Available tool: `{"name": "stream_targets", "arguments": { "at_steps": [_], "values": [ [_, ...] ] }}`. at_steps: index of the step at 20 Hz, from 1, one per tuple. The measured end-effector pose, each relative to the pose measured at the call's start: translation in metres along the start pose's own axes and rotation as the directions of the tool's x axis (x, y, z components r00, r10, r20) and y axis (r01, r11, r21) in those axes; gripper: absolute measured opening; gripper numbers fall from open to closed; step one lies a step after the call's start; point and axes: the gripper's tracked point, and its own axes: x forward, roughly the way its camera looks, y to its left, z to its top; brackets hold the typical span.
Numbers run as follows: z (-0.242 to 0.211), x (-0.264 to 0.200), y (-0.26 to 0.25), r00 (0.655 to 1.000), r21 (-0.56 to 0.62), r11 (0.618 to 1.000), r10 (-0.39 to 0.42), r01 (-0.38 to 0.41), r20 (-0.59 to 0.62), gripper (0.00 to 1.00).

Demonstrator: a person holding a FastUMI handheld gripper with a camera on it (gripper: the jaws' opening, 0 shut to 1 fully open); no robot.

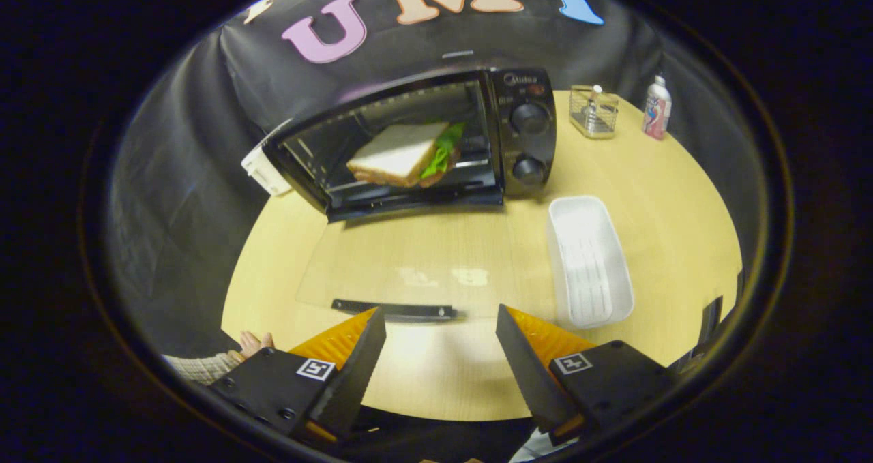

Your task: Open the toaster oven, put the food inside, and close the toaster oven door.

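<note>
— Any readable lettering on the counter?

— One brand name: "Midea", printed in pale letters at the top of the toaster oven control panel, above its two black knobs.

— Anything by the knobs themselves?

— Small marks ring them, too fine to read.

— The bottle at the far edge?

— It carries a pink and blue label; the print is blurred and cannot be made out.

— And the hand-held gripper?

— Each finger block bears a square black-and-white coded marker, a pattern, no words or numbers. Its fingers stand wide apart, holding nothing.
</note>
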Motion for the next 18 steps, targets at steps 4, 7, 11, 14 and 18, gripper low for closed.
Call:
{"name": "stream_targets", "arguments": {
  "at_steps": [4,7,11,14,18],
  "values": [
    [-0.024,0.023,-0.002,0.998,-0.012,1.000,-0.014,0.013,-0.062,1.00],
    [-0.029,0.038,-0.007,0.996,0.001,0.999,-0.044,0.044,-0.081,1.00],
    [-0.023,0.040,-0.007,0.996,0.021,0.999,-0.038,0.039,-0.085,1.00],
    [-0.011,0.030,-0.005,0.998,0.016,0.999,-0.039,0.040,-0.050,1.00],
    [0.012,0.009,0.004,1.000,0.050,0.998,-0.030,0.030,-0.004,1.00]
  ]
}}
